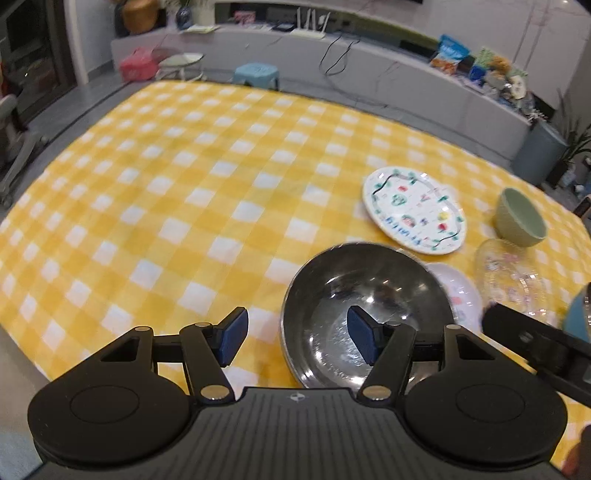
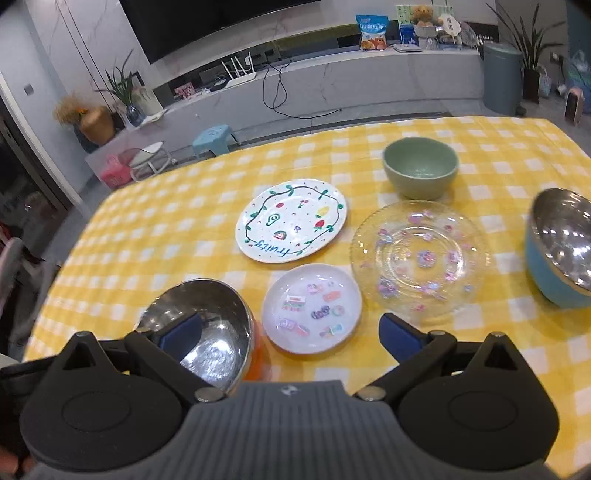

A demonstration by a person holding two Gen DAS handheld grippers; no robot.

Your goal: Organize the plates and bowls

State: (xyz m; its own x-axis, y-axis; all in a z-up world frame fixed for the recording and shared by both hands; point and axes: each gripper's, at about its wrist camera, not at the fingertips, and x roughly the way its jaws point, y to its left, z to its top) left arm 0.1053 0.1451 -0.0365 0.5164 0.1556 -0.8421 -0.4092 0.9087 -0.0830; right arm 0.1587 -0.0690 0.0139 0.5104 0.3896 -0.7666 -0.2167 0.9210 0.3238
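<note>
On the checked table [image 2: 155, 229] nothing looks stacked yet; plates and bowls lie apart; left tongs [image 1: 295, 334] gape at the steel bowl's [image 1: 369, 295] rim; right tongs [image 2: 291, 332] gape, empty.

Marble TV console [image 2: 332, 85] — grey floor [image 2: 74, 229]

A home living room with a dining worktop.

A large dark television [image 2: 207, 26] hangs on a marble-look wall above a long low media console [image 2: 332, 81], which carries a white router [image 2: 240, 74], snack bags [image 2: 372, 32] and a teddy bear [image 2: 423, 14]. Potted plants [image 2: 123, 86], a small blue plastic stool [image 2: 214, 137] and a grey bin [image 2: 502, 77] stand on the floor. The worktop wears a yellow checked cloth [image 1: 166, 184] bearing household crockery.
</note>
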